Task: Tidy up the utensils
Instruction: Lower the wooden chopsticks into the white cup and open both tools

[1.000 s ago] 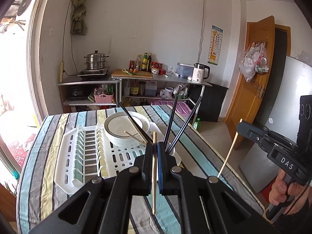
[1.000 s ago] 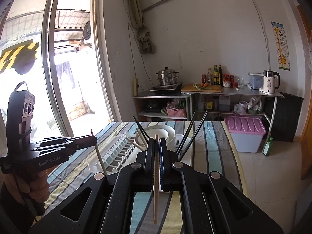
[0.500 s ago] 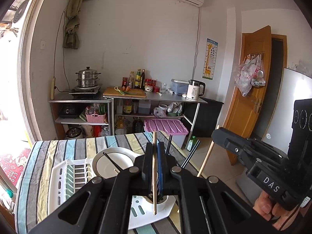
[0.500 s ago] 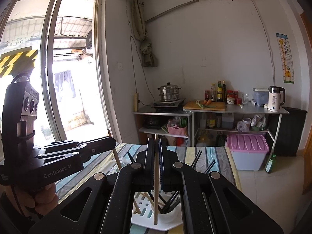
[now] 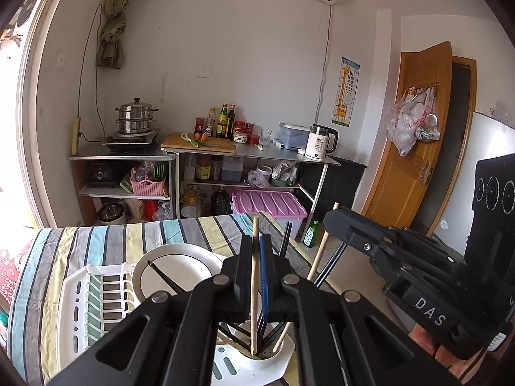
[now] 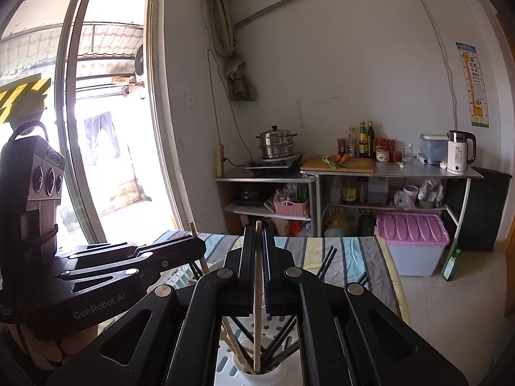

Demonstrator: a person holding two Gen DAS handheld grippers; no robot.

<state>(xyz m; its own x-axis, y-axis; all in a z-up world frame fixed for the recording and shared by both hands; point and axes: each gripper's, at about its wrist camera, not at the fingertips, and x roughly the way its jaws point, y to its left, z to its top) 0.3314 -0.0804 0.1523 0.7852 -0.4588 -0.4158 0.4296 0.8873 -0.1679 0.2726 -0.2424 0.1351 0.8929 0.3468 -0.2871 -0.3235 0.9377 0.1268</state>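
Left gripper [image 5: 256, 267] clenched on a pale wooden chopstick [image 5: 255, 292], held upright between the fingers, lower tip down inside the white utensil cup [image 5: 257, 358] at the near end of the white drying rack [image 5: 77, 305]. Marked "GenRobot.AI" along its side where seen from the right wrist view [image 6: 135, 263]. Standing in the same cup: several black chopsticks [image 5: 285, 241] and more wooden ones, all leaning outward. Just left of the cup, a white bowl [image 5: 173, 270] in the rack with one black chopstick lying across it. Striped cloth over the desk [image 5: 106, 241]; far edge close behind the bowl, right edge just beside the cup, open floor beyond toward the pink-lidded bin [image 5: 267, 202].

Right gripper [image 6: 259, 270] likewise clenched on a wooden chopstick [image 6: 257, 308], upright, lower tip reaching into the cup [image 6: 260, 373] among the black ones. Labelled "DAS" on its body in the left wrist view [image 5: 334, 222], its chopstick slanting down toward the cup's right rim. Both grippers close together above the cup, little room between them.

On the back wall, a giraffe eye chart [image 5: 347, 91]; on the shelf below, a white kettle [image 5: 320, 143] showing "55".
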